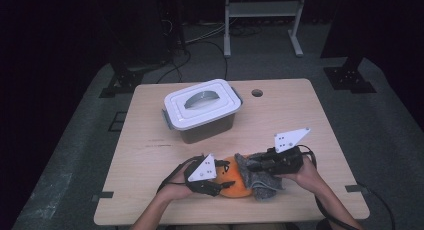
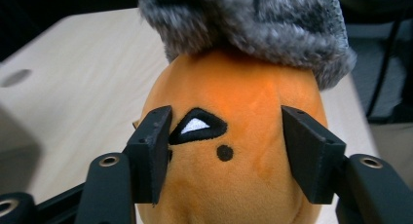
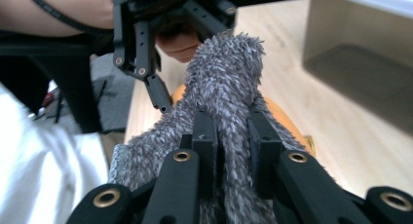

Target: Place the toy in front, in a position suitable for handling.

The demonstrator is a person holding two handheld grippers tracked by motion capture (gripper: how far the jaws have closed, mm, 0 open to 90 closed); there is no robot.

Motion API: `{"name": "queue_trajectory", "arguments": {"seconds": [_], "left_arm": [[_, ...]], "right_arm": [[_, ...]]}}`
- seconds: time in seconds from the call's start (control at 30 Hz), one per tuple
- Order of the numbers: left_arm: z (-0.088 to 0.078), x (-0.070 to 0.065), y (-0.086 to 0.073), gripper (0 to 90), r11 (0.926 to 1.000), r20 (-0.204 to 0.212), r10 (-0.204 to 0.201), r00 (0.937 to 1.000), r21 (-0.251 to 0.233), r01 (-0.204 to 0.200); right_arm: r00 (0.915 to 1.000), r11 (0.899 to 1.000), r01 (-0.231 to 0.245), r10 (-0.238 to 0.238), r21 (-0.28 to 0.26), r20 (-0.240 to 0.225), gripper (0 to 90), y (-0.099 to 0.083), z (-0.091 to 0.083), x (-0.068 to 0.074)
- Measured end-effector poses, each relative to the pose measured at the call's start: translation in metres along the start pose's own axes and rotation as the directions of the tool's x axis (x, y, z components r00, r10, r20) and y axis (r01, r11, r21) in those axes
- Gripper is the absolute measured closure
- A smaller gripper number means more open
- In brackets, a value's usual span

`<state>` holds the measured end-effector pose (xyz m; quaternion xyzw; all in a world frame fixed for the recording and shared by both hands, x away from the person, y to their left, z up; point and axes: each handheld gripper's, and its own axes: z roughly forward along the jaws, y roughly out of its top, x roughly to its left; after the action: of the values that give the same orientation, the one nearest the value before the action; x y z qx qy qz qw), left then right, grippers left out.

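Where grey fur (image 2: pixel 253 27) drapes, orange plush (image 2: pixel 234 151) top hidden

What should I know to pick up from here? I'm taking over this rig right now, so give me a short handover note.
Left gripper: fingers either side of the orange plush toy, touching its sides; firm grip not certain.
Right gripper: shut on the grey furry cloth, which drapes over the toy's far end.
Both sit at the table's near edge; the lidded white box stands behind, shut.
Done: both things in hand.
Left: probably pull the cloth off while steadying the toy.
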<state>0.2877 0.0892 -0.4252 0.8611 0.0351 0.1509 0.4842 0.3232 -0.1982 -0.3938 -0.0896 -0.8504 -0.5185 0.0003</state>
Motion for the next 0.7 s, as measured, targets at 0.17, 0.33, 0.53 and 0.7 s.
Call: {"name": "queue_trajectory", "arguments": {"seconds": [0.17,0.33,0.53,0.7], "left_arm": [[-0.007,0.005,-0.006,30.4,0.9998,0.010,-0.018,0.9998,-0.012,0.018],[-0.001,0.013,-0.007,12.8,0.9876,0.030,-0.157,0.9871,0.004,0.157],[0.004,0.003,-0.004,32.5,0.9976,0.036,-0.068,0.9970,0.010,0.068],[0.002,0.001,-0.007,37.2,0.9987,0.040,-0.051,0.9979,0.007,0.051]], "right_arm": [[0.9996,0.999,-0.018,0.017,0.050,0.024,76.7,-0.007,0.007,-0.004],[0.9997,0.996,-0.026,0.026,0.086,-0.002,76.9,-0.016,0.014,0.001],[0.9999,1.000,0.004,-0.004,0.027,-0.015,76.7,-0.003,0.012,0.005],[1.0000,0.998,-0.008,0.008,0.070,0.003,76.8,-0.016,0.014,0.001]]}}
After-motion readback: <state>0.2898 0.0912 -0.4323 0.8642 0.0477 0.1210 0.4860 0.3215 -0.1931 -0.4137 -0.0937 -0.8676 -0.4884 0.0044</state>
